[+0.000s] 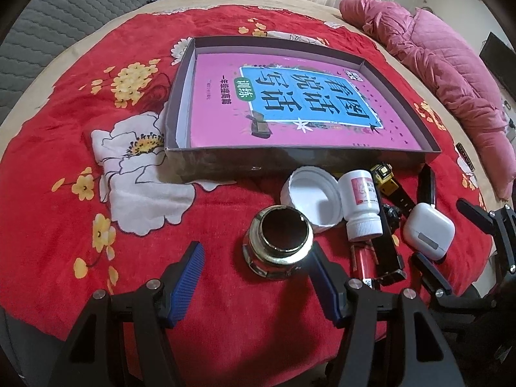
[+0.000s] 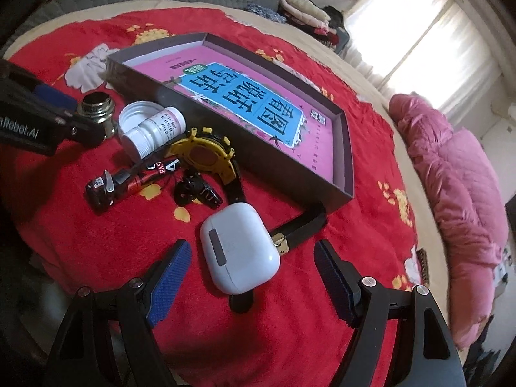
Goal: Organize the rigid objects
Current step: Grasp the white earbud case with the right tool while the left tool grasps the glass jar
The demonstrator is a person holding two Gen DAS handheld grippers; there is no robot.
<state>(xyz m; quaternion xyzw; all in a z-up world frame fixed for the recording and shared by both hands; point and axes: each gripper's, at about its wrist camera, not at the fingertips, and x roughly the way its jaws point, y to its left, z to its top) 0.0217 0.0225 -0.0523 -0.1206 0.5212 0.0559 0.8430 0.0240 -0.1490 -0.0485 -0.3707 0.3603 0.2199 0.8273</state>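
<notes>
A shallow dark box (image 1: 180, 96) holding a pink book (image 1: 290, 106) lies on the red floral blanket (image 1: 64, 209). In front of it lie a small metal jar (image 1: 278, 242), a white lid (image 1: 311, 198), a white pill bottle (image 1: 361, 206), a yellow watch (image 2: 206, 154), a red tube (image 2: 129, 182) and a white earbud case (image 2: 237, 246). My left gripper (image 1: 258, 264) is open, its fingers on either side of the metal jar. My right gripper (image 2: 250, 259) is open around the earbud case.
A pink quilt (image 1: 435, 61) is bunched at the right of the bed. Folded clothes (image 2: 306, 9) lie at the far end by a bright window. A small black object (image 2: 196, 190) lies beside the watch strap.
</notes>
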